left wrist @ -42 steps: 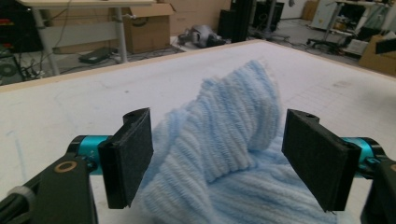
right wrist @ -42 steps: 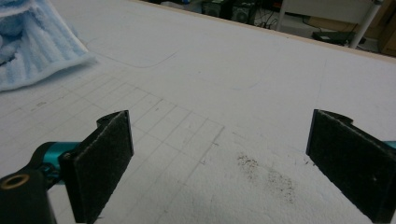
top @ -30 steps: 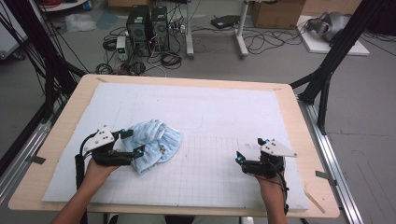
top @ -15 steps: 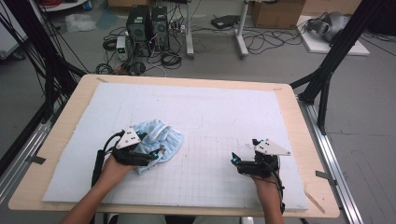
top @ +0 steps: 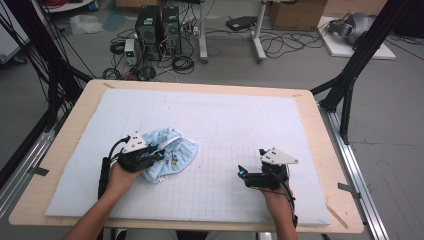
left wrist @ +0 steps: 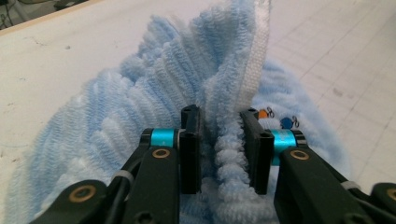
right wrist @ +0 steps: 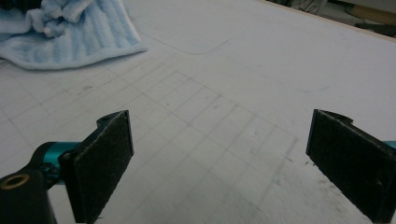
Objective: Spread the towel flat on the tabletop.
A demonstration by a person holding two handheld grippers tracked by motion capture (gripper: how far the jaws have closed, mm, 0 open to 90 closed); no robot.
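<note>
A crumpled light blue towel (top: 175, 150) lies on the left half of the white gridded mat (top: 240, 125). My left gripper (top: 158, 154) rests on the towel's left side. In the left gripper view the left gripper (left wrist: 219, 122) is shut on a raised ribbed fold of the towel (left wrist: 154, 79), which has a white hem. My right gripper (top: 242, 173) sits low over the mat at the front right, well apart from the towel. Its jaws stand wide open in the right gripper view, the right gripper (right wrist: 220, 119) holding nothing, and the towel (right wrist: 70, 39) lies far off at the top left.
The mat covers a wooden table (top: 330, 150) with bare edges all round. Beyond the far edge, computer cases (top: 160, 25) and cables lie on the floor. Black frame struts (top: 350, 75) stand at the table's sides.
My left gripper has moved right onto the towel and shut on a fold, bunching the cloth. My right gripper has drifted slightly left, still open.
</note>
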